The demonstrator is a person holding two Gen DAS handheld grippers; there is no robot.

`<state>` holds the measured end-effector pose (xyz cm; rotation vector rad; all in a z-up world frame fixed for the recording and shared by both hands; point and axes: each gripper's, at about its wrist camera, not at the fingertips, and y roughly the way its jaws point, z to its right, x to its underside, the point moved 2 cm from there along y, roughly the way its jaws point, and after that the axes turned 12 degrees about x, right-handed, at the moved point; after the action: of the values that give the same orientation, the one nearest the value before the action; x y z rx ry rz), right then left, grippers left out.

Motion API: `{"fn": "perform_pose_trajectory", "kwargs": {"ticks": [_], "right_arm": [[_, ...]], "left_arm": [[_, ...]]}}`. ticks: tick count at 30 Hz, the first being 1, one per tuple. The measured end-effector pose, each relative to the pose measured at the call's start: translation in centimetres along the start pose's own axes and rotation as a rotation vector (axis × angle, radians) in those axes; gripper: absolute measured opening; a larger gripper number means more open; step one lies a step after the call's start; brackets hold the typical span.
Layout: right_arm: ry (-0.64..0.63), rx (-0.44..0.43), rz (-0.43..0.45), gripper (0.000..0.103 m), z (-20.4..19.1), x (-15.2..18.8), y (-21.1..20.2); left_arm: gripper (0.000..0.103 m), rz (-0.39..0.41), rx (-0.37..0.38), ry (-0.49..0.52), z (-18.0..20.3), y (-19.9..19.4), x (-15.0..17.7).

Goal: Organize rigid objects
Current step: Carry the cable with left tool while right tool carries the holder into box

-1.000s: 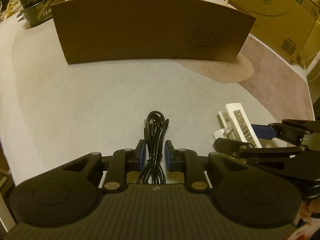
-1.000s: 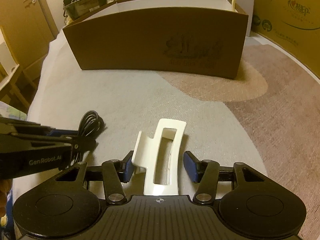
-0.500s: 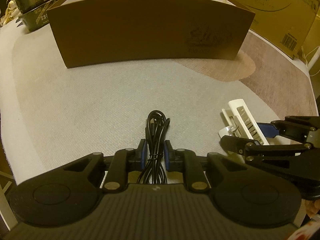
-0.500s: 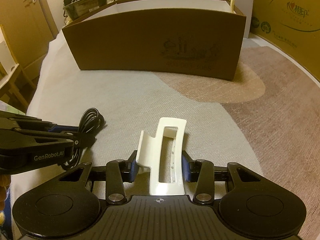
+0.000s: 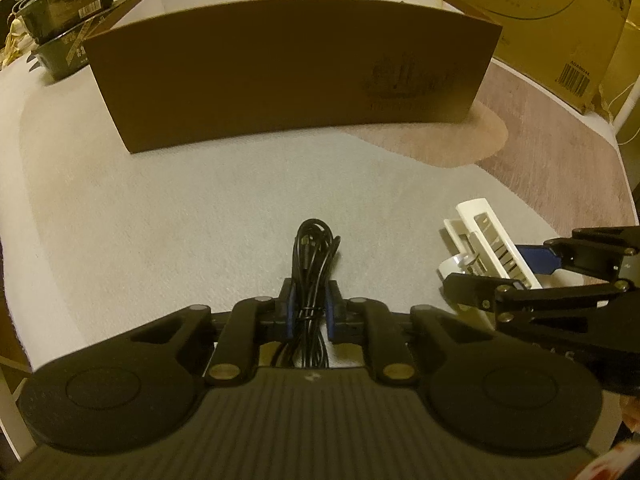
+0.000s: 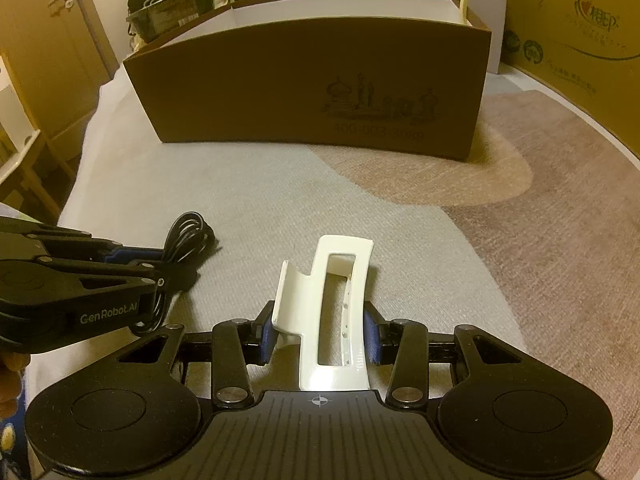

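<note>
A bundled black cable (image 5: pixel 313 264) lies on the grey cloth, and my left gripper (image 5: pixel 310 307) is shut on it, its blue pads pressing both sides. To the right, a white plastic holder (image 6: pixel 336 312) with a long slot sits between the blue pads of my right gripper (image 6: pixel 320 334), which is shut on it. The left wrist view shows that holder (image 5: pixel 486 240) and the right gripper (image 5: pixel 552 268) from the side. In the right wrist view the cable (image 6: pixel 188 240) and the left gripper (image 6: pixel 132 264) appear at the left. A brown cardboard box (image 5: pixel 280 76), open on top, stands farther back.
Large yellow cartons (image 5: pixel 552 12) stand at the back right. Dark trays with bags (image 5: pixel 60 20) are stacked at the back left. The cloth turns brown (image 6: pixel 540 240) on the right. A wooden door (image 6: pixel 44 32) and furniture are off the left edge.
Both pairs of jaws have closed in: the left pads now press the cable, and the right pads have come against the white holder. Neither hand has shifted.
</note>
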<state>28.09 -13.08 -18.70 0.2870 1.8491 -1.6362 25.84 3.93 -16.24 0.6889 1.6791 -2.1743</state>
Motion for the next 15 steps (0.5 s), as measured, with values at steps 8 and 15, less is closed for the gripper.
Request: {"fn": "perform_pose_trajectory", "kwargs": {"ticks": [8, 15], "right_arm": [[0.011, -0.004, 0.026, 0.043, 0.6, -1.0, -0.8], [0.012, -0.014, 0.063, 0.043, 0.8, -2.4, -2.0]], "left_arm": [[0.012, 0.028, -0.005, 0.002, -0.1, -1.2, -0.7], [0.012, 0.068, -0.014, -0.006, -0.3, -3.0, -2.0]]}}
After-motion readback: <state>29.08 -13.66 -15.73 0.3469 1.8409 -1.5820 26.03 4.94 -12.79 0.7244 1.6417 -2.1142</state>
